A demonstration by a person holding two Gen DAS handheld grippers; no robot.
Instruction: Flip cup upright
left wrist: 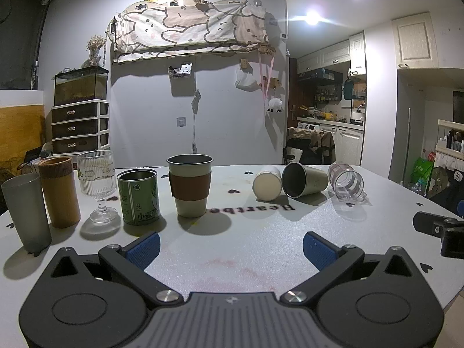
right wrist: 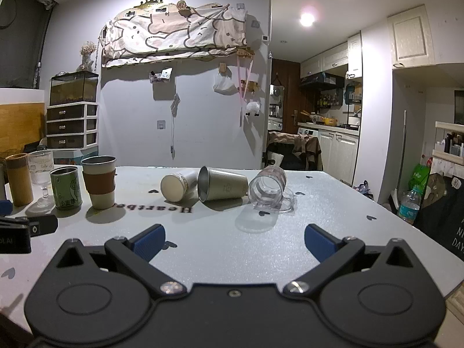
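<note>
Looking along the left gripper (left wrist: 231,246), the left wrist view takes in a frosted grey tumbler (left wrist: 25,211) at the table's left edge, which the right wrist view all but cuts off. The right wrist view alone shows a water bottle (right wrist: 409,203) on the floor past the table's right edge. Each view catches part of the other gripper's black body at its side.

Both the left gripper and the right gripper (right wrist: 234,242) have their jaws spread wide and hold nothing; bare table (left wrist: 246,249) lies between the blue pads.

Five containers stand upright in a row toward the left edge: the grey tumbler, a brown cylinder (left wrist: 59,191), a ribbed stemmed glass (left wrist: 97,185), a green tin (left wrist: 139,197) with its top open, and a metal cup with a brown sleeve (left wrist: 190,185). None shows any contents, as far as can be told.

Three cups lie on their sides toward the far right of the table: a white cup (right wrist: 177,187) with its flat end facing the camera, a steel cup (right wrist: 221,187) touching it with its empty mouth turned this way, and just beside that a clear glass mug (right wrist: 268,188), also empty.

The table is pale grey, speckled, printed with small black hearts and dark lettering. Behind it are a grey wall with a patterned cloth (left wrist: 188,26), a drawer unit (left wrist: 79,124) under a glass tank, and a kitchen at the right.
</note>
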